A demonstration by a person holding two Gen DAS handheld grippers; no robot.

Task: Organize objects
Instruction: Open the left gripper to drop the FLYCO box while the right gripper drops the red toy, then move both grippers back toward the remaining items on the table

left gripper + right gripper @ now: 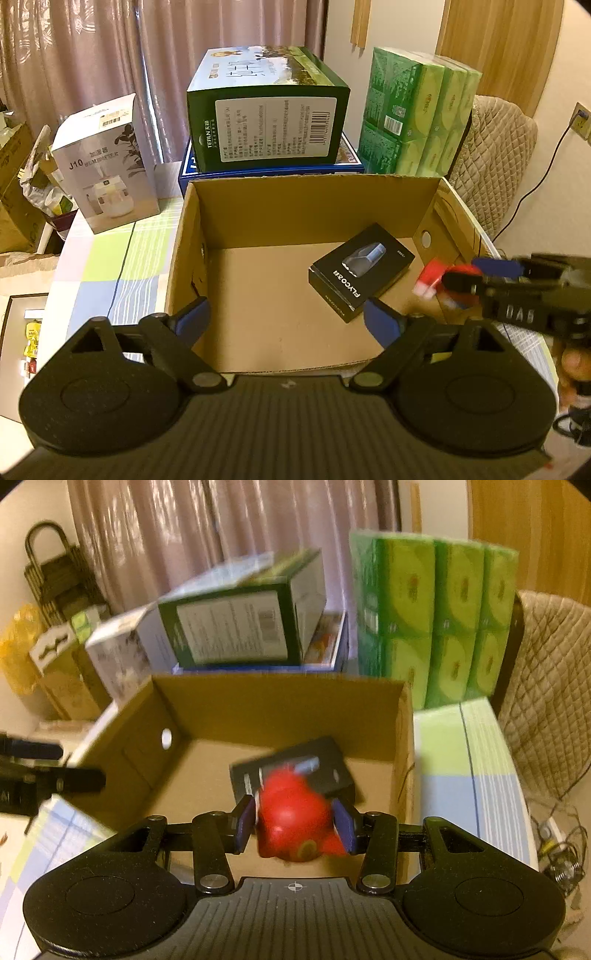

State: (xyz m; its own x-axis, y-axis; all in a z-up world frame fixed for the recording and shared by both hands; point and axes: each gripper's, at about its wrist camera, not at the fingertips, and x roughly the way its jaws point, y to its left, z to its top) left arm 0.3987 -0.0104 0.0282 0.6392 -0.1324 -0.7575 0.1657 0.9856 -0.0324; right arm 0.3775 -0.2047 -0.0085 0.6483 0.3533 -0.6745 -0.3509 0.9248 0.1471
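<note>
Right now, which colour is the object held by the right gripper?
Red object; the right wrist view shows it best.

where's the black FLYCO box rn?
The black FLYCO box lies flat on the floor of the open cardboard box, toward its right wall, below the red object in the right hand-held gripper.

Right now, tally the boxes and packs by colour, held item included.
Brown: 1, cardboard box
Black: 1, black box lying inside it
Dark green: 1, green carton
Blue: 1, blue box under that
White: 1, white box
Light green: 1, tissue pack
Red: 1, red object in right gripper
Total: 7
</note>
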